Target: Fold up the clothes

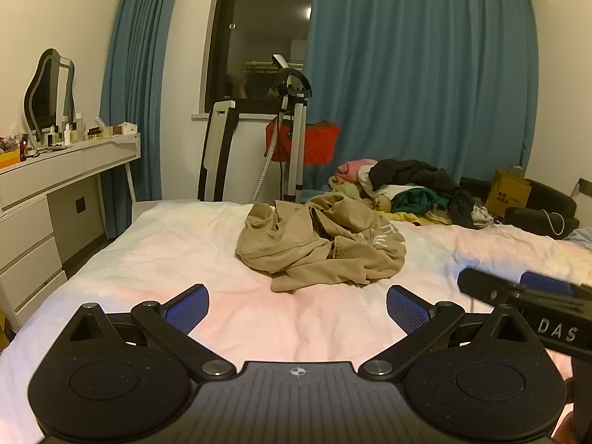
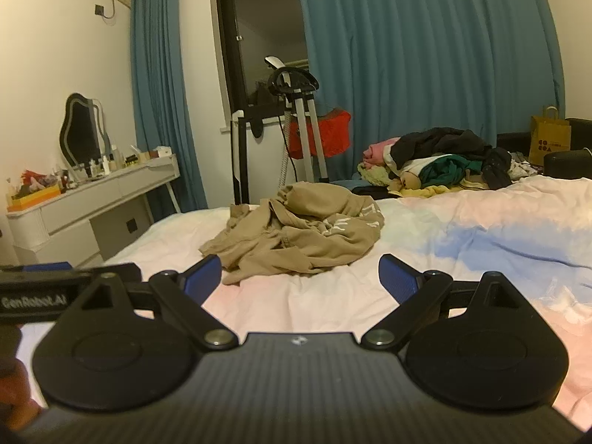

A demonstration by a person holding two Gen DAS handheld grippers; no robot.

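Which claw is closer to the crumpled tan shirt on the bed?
Right, though only slightly. The right claw is open just short of the tan shirt, whose near edge lies beside its left finger. The left claw is open too, with more bare bed before the shirt.

Dim warm indoor light, fisheye-bent edges, soft blur up close

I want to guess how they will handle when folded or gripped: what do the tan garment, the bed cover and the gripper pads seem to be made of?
Tan garment: soft matte knit, probably cotton jersey or fleece; it slumps in thick rounded folds.
Bed cover: thin woven fabric, matte, with fine shallow creases.
Left gripper pads: blue, apparently rubbery, with a dotted grip texture.
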